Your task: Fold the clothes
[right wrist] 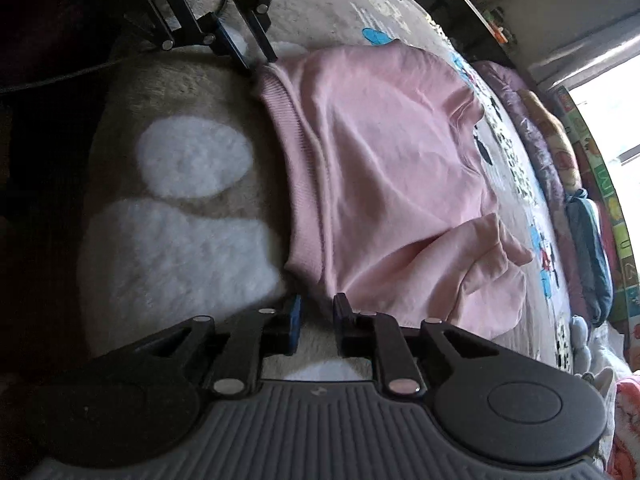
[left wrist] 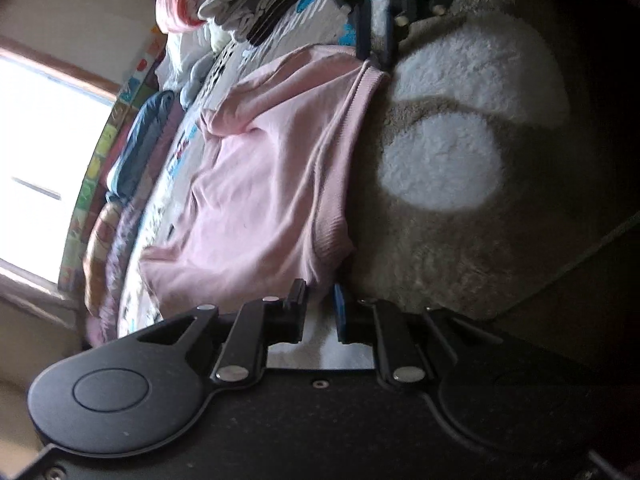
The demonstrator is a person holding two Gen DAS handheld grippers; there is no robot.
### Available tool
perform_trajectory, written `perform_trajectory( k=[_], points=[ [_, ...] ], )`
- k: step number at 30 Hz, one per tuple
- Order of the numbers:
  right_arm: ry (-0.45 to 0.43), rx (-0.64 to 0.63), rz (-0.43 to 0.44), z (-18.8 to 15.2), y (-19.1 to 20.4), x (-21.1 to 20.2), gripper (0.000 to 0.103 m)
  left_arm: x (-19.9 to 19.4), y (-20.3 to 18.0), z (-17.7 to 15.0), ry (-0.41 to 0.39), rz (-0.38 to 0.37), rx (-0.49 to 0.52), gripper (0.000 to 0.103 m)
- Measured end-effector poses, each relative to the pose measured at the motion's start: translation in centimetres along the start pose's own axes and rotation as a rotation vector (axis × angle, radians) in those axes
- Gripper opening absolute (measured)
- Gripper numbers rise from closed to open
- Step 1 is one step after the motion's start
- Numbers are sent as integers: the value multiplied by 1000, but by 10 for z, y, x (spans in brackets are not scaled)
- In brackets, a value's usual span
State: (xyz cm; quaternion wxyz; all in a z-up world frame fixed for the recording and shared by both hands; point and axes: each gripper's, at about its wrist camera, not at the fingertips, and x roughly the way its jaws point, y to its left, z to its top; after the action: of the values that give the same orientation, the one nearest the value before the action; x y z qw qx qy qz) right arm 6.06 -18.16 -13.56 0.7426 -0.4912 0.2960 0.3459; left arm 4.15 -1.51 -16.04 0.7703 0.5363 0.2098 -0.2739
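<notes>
Both claws, left (left wrist: 320, 300) and right (right wrist: 318, 308), gape slightly at opposite hem corners of the pink sweatshirt (right wrist: 392, 168) on the bed (right wrist: 180, 240).

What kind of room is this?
Most likely a bedroom: a pink sweatshirt lies on a bed with a printed bedspread and a fluffy brown-and-white blanket, and a bright window is beside it.

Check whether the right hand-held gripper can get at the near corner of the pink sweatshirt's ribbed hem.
Probably yes: the right hand-held gripper is open, and the hem corner of the pink sweatshirt lies just ahead, nothing between.
</notes>
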Motion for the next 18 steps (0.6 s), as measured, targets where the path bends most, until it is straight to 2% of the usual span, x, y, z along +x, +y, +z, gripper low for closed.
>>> perform_trajectory(
  k=[1,3,4,6,7,10,13,14,16,18],
  points=[
    [1,15,7,-1,-3,-5,21,-2,3,-2,7,-18,-26,12],
    [-13,46,-7,-3,-8,-15,32,-7,9,-6,19,-33,-86,21],
    [-30,93,-8,-3,-15,-20,34,-9,13,-8,25,-38,-125,24],
    [-72,209,0,-2,-31,-30,45,-10,25,-11,32,-46,-215,34],
    [-104,285,12,-1,-42,-34,48,-10,33,-13,34,-48,-271,41],
    [-223,552,51,-1,-71,-37,56,-9,55,-19,38,-36,-427,48],
    [-372,930,159,-19,-97,-26,71,-5,81,-23,31,-11,-588,54],
    [-422,1045,194,-28,-101,-18,77,-3,89,-24,28,-3,-643,58],
    [-479,1231,213,-44,-104,4,78,-1,106,-29,1,1,-781,63],
    [-470,1300,188,-55,-95,28,79,6,122,-33,-34,-8,-923,71]
  ],
)
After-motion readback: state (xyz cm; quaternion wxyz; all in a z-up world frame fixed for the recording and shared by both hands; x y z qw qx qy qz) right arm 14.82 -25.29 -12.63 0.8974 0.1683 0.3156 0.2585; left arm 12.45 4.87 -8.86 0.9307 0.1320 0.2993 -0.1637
